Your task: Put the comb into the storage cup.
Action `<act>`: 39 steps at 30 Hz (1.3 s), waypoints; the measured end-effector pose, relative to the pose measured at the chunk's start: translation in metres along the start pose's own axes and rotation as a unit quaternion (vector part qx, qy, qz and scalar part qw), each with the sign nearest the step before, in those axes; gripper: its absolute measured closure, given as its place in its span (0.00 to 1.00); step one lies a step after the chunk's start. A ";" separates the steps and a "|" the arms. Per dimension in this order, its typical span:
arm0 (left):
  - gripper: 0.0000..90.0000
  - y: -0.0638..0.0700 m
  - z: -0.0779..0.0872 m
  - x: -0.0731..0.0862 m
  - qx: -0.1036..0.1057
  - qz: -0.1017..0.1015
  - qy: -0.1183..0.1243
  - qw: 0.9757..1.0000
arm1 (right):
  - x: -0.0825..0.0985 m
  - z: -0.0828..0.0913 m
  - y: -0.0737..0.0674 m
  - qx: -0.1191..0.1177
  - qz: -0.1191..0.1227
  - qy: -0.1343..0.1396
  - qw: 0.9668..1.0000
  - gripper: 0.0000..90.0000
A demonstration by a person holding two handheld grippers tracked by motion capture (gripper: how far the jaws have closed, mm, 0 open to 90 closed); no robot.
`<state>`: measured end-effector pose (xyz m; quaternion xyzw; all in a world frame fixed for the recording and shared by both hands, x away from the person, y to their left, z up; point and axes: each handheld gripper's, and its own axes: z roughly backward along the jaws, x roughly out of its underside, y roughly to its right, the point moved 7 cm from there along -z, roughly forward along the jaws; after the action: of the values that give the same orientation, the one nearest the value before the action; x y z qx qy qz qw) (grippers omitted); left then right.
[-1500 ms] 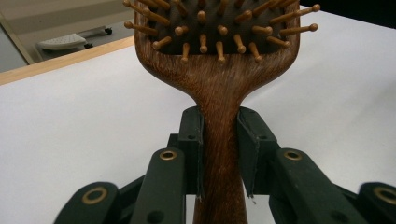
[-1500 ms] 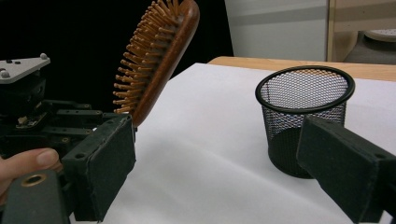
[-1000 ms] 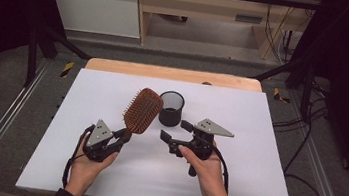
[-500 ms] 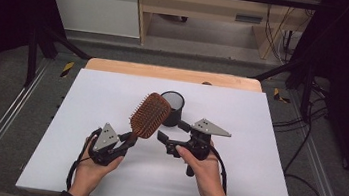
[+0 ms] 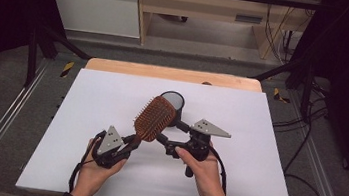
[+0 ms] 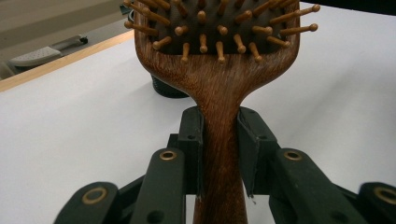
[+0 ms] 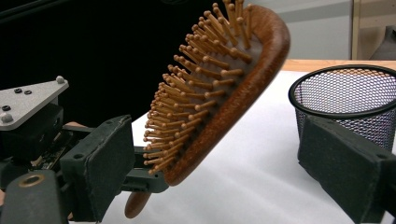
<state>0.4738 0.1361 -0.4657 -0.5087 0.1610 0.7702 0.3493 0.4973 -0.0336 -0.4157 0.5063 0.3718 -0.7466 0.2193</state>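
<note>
- While the left gripper (image 5: 129,143) sits at about seven o'clock on the white table (image 5: 87,97), its jaws are clamped on the handle of the wooden hairbrush (image 5: 155,118); the left gripper view shows both pads pressed against the narrow neck of the handle.
- The hairbrush is lifted clear of the table, its head tilted up toward one o'clock from that grip and its bristles facing up and toward the person.
- Just beyond the brush head, toward twelve o'clock, stands the black mesh cup (image 5: 173,102), upright and with nothing visible inside.
- At about five o'clock the right gripper (image 5: 170,138) points toward the brush with its jaws spread wide, holding nothing; in the right gripper view the brush head hangs between the two pads without touching either.
- My judgement: the pick-up is done, and what remains is most likely a handover or steadying by the right gripper, then lowering the brush into the cup.
</note>
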 end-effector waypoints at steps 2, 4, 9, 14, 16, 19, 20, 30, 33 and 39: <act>0.81 0.001 0.000 0.000 0.001 -0.002 -0.001 1.000 | 0.000 -0.001 -0.001 -0.001 -0.001 -0.001 1.000 0.12; 0.81 0.002 0.000 -0.001 0.002 -0.003 0.001 1.000 | 0.000 -0.001 -0.001 -0.003 -0.003 0.000 1.000 0.12; 0.81 0.003 0.000 -0.001 0.003 -0.004 0.003 1.000 | 0.001 -0.002 -0.002 -0.006 -0.004 -0.001 1.000 0.10; 0.81 0.003 0.000 -0.002 0.003 -0.005 0.004 1.000 | 0.002 -0.004 -0.003 -0.006 -0.006 -0.002 1.000 0.07; 0.81 0.003 0.000 -0.002 0.003 -0.005 0.005 1.000 | 0.002 -0.004 -0.003 -0.006 -0.006 -0.003 1.000 0.07; 0.81 0.004 0.000 -0.002 0.004 -0.005 0.006 1.000 | 0.002 -0.004 -0.002 -0.005 -0.007 -0.002 1.000 0.05; 0.81 0.004 0.000 -0.002 0.005 -0.006 0.005 1.000 | 0.001 -0.004 -0.002 -0.003 -0.007 -0.001 1.000 0.05; 0.81 0.008 0.000 -0.004 0.007 -0.013 0.007 1.000 | 0.001 -0.004 -0.002 -0.007 -0.013 0.000 1.000 0.07; 0.81 0.009 0.000 -0.004 0.007 -0.017 0.007 1.000 | 0.001 -0.004 -0.002 -0.009 -0.015 0.001 1.000 0.08; 0.81 0.013 0.000 -0.005 0.009 -0.023 0.008 1.000 | -0.001 -0.005 -0.003 -0.015 -0.020 0.006 1.000 0.12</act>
<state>0.4663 0.1251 -0.4628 -0.5154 0.1594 0.7561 0.3705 0.4986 -0.0284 -0.4145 0.4995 0.3946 -0.7422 0.2096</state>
